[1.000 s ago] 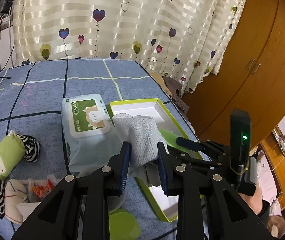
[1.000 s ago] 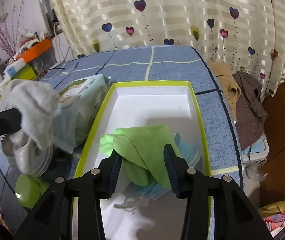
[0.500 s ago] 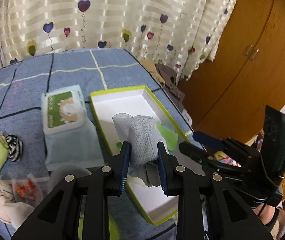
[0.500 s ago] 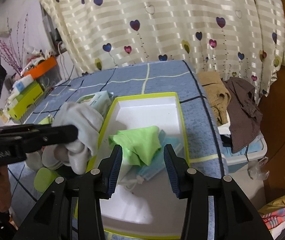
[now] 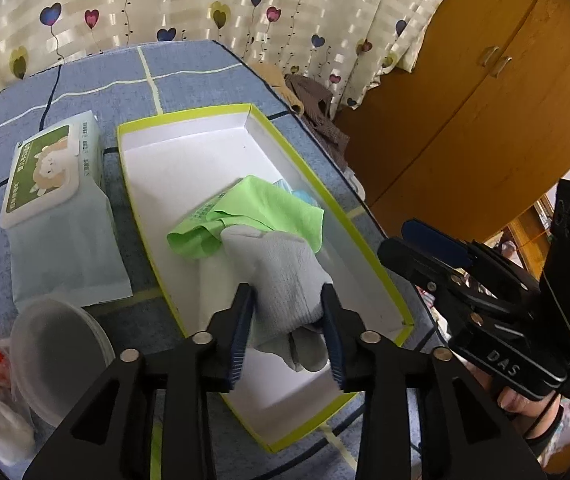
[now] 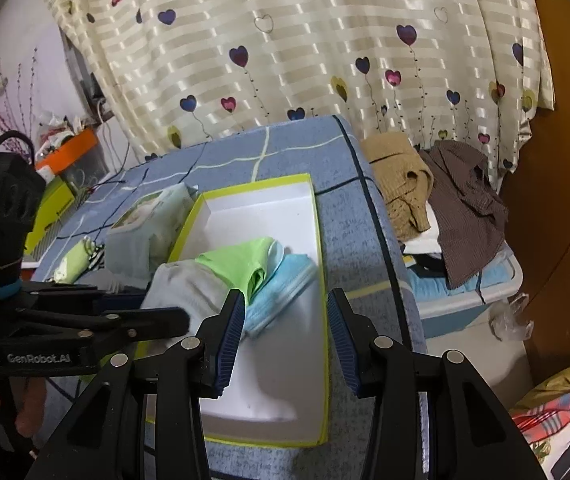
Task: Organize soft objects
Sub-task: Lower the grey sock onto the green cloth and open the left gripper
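A blue worktop (image 5: 213,64) crossed by pale and dark lines stands before a striped, heart-printed curtain (image 6: 325,40) and a wooden wardrobe (image 5: 485,92). On it, a lime-rimmed white box (image 5: 305,176) sits just beside a wet-wipes pack (image 5: 57,208). The left gripper (image 5: 287,320) hangs over the box, its fingers having just been spreading, with a grey sock (image 5: 281,276) between them; whether the pads press it cannot be told. The sock's tip rests on a green cloth (image 5: 261,208) inside the box, which covers most of a light-blue mask (image 6: 285,280). The right gripper (image 6: 285,340) hovers over the box, its fingers apart and holding nothing. Clothes (image 6: 445,192) lie heaped beyond the worktop's edge; striped items at the left border are cut off.
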The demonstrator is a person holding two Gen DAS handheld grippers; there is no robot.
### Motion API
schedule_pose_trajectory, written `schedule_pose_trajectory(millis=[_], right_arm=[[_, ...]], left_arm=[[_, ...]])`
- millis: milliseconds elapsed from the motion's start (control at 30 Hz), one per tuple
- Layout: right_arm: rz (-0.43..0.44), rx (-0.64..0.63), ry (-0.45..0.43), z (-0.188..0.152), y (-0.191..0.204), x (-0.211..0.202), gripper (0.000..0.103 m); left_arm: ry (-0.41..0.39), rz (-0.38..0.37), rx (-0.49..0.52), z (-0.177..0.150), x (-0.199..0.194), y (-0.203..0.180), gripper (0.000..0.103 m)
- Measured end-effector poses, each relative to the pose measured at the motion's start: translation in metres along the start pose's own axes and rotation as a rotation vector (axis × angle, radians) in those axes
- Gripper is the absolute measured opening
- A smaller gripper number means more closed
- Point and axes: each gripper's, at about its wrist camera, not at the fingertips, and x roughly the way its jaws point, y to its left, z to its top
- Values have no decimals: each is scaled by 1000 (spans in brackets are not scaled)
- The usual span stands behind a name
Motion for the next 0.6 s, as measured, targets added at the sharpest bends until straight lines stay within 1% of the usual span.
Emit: schedule_pose_trajectory(millis=[133, 367, 500, 533, 567, 600], right_arm=[[19, -22, 5, -4, 8, -3, 42], [50, -72, 26, -12, 30, -6, 42], [71, -116, 67, -23, 52, 0, 41], [72, -120, 78, -26, 55, 3, 39], [73, -127, 99, -29, 60, 9, 33], [69, -128, 117, -32, 62, 16, 31]], left_arm=[[-48, 20, 10, 0, -13, 1, 46], [-88, 14, -9, -3, -32, 7, 47], [-126, -7, -14, -7, -48, 8, 47], [-138, -15, -16, -9, -54, 10, 47], [-144, -18, -18, -10, -57, 11, 47], [-151, -19, -22, -11, -60, 13, 47]])
